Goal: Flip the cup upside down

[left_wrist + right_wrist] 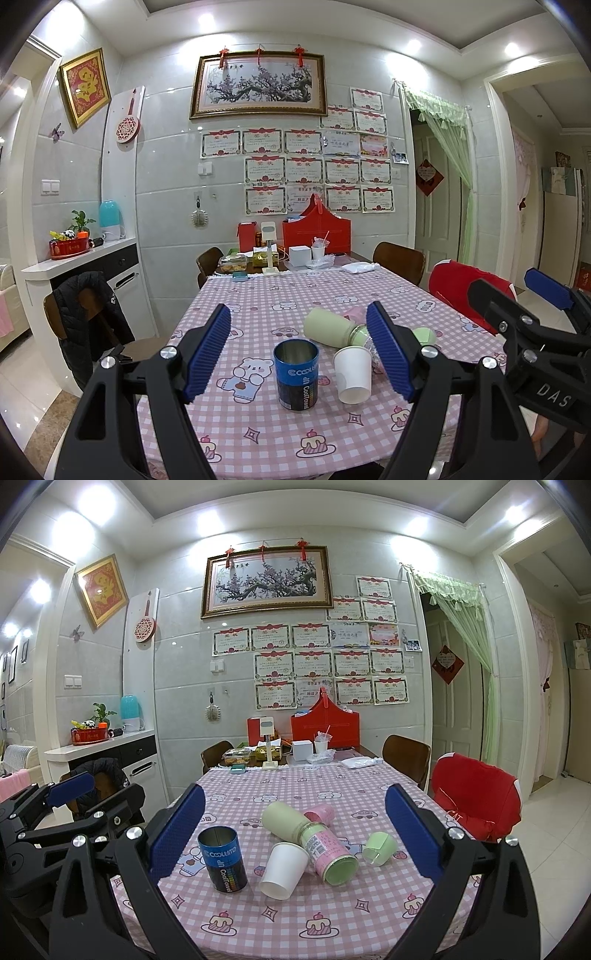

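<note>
A blue metal cup [296, 373] marked "CoolTowel" stands upright, mouth up, on the pink checked tablecloth [258, 435]; it also shows in the right wrist view [222, 858]. A white paper cup [352, 373] stands mouth down beside it and leans on a bottle in the right wrist view [283, 865]. My left gripper [304, 352] is open, its blue pads on either side of both cups, above the table. My right gripper [295, 843] is open and empty over the same group. Each gripper shows at the edge of the other's view.
A pale green bottle [286, 821], a pink labelled bottle [328, 853] and a small green lid [378, 847] lie behind the cups. Boxes, a red bag [325, 727] and containers crowd the table's far end. Chairs stand around; a red cushion [474, 805] is at right.
</note>
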The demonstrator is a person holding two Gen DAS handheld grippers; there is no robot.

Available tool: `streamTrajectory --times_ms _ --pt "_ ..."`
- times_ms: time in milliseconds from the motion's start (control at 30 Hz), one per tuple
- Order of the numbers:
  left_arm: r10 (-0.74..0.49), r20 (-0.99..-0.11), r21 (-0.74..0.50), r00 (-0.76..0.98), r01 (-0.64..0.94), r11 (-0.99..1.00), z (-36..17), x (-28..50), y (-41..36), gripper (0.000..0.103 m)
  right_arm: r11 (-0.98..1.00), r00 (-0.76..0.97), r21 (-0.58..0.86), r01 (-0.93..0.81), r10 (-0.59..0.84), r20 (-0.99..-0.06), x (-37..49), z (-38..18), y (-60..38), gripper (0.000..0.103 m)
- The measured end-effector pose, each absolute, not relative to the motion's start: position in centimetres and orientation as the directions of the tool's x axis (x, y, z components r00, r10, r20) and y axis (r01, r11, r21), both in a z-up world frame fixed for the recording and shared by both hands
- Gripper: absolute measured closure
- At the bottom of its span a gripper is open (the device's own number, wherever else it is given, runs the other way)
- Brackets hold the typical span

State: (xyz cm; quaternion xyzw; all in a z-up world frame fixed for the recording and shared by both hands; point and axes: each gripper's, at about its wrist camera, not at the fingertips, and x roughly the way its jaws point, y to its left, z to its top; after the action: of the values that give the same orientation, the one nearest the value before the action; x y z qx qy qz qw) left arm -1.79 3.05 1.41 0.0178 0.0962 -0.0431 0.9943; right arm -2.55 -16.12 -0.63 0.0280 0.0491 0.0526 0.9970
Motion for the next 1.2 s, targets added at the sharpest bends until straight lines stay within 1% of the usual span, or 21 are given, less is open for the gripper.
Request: streamTrajectory --times_ms 867,1200 --pt "-0.075 -0.219 0.028 0.973 0.083 0.996 0.6 -1.1 4.1 0.028 0.993 0.988 0.05 -0.107 0.112 -0.108 -1.7 -0.9 -15.4 0.009" --pt "-0.066 -0.229 0.033 0.971 0.075 0.997 0.1 -0.7 4.2 0.028 0.992 0.984 0.049 -0.119 0.124 -0.125 -0.7 -2.0 -15.3 0.009"
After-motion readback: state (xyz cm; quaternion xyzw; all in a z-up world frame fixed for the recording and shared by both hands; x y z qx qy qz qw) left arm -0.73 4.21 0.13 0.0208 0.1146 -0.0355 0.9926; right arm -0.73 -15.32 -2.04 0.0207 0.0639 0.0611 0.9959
